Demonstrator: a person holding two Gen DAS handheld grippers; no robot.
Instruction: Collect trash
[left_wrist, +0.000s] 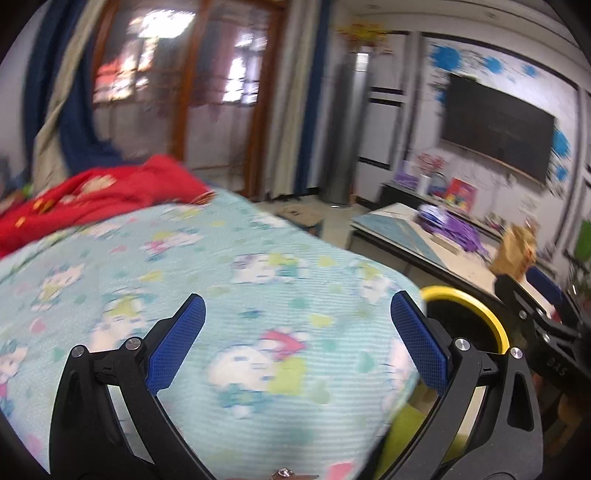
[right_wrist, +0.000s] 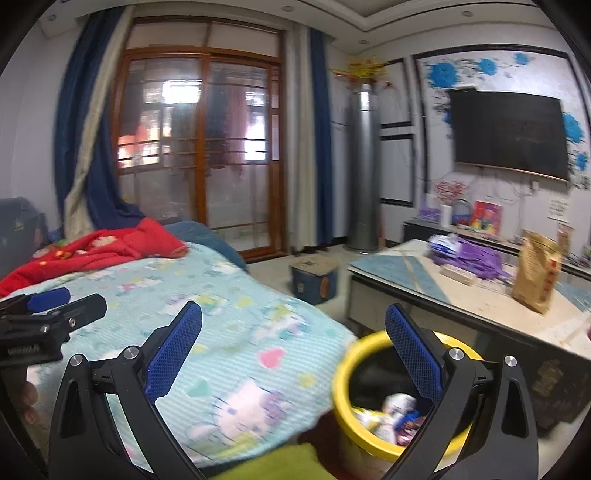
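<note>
A yellow-rimmed trash bin (right_wrist: 341, 384) stands on the floor beside the bed, with several crumpled wrappers (right_wrist: 397, 411) inside. Its rim also shows in the left wrist view (left_wrist: 476, 306). My right gripper (right_wrist: 293, 354) is open and empty, held above the bed edge and the bin, its right finger over the bin mouth. My left gripper (left_wrist: 297, 339) is open and empty over the light-blue cartoon bedsheet (left_wrist: 240, 280). The left gripper also shows at the left of the right wrist view (right_wrist: 55, 310); the right gripper shows at the right of the left wrist view (left_wrist: 535, 306).
A red blanket (right_wrist: 96, 251) lies at the far end of the bed. A low table (right_wrist: 461, 295) to the right holds a brown paper bag (right_wrist: 535, 275) and purple items (right_wrist: 469, 256). A blue box (right_wrist: 314, 278) sits on the floor. A TV (right_wrist: 509, 136) hangs on the wall.
</note>
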